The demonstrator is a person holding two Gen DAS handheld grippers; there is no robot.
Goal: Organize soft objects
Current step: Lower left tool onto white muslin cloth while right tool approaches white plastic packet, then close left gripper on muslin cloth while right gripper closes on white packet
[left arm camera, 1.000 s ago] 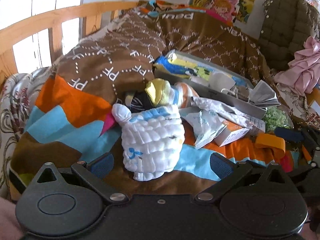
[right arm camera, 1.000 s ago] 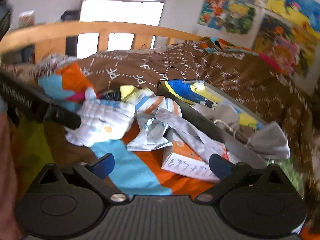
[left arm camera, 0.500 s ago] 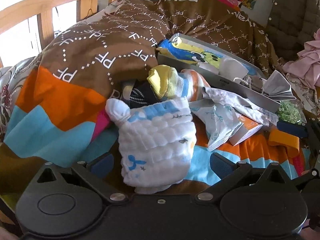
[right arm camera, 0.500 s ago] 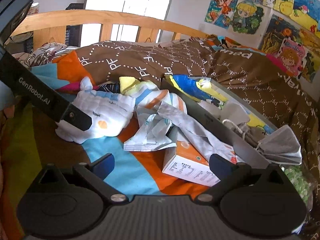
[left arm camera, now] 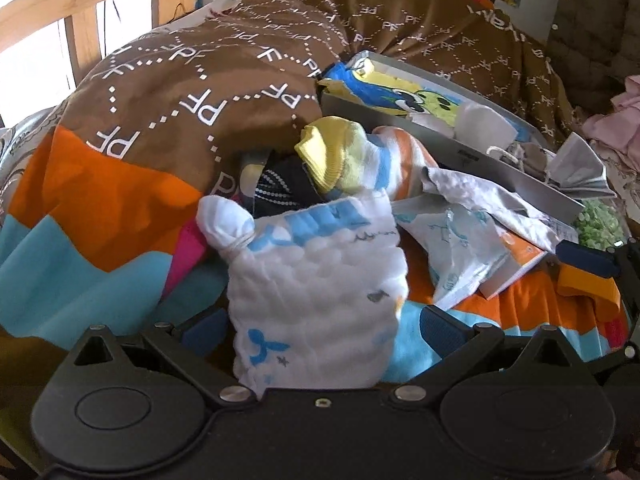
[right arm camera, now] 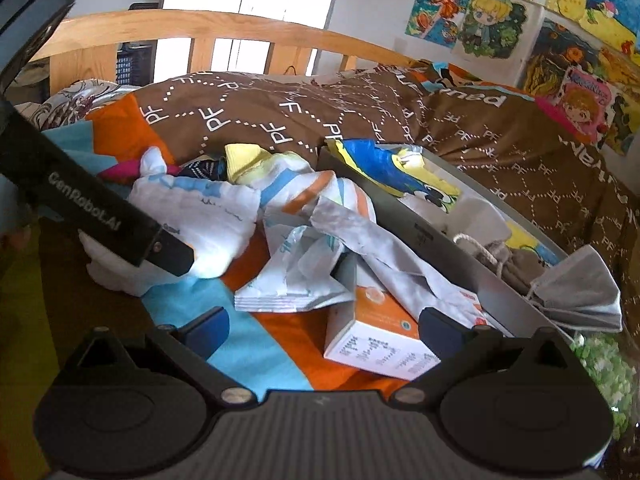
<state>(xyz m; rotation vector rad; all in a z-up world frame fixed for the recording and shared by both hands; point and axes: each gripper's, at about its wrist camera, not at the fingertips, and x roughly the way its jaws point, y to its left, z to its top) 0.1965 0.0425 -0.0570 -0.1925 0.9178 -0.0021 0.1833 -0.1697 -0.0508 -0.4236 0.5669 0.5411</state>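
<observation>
The left gripper (left arm camera: 320,330) is spread wide, and the white crinkled muslin cloth with blue prints (left arm camera: 320,280) is seen between its blue pads (left arm camera: 204,326), no pinch made yet. The right gripper (right arm camera: 322,326) is likewise wide, with nothing held, above the orange-and-white carton (right arm camera: 376,336). Just beyond the cloth lies a yellow-toed striped sock (left arm camera: 340,156). Were the left jaws closed too shallowly, only a fold would likely be caught and the cloth could slip; closed deeper, the brown patterned quilt (left arm camera: 192,92) beneath could be snagged.

Left tool (left arm camera: 320,326) jaws spread wide and level, right tool (right arm camera: 322,330) likewise agape, both low
</observation>
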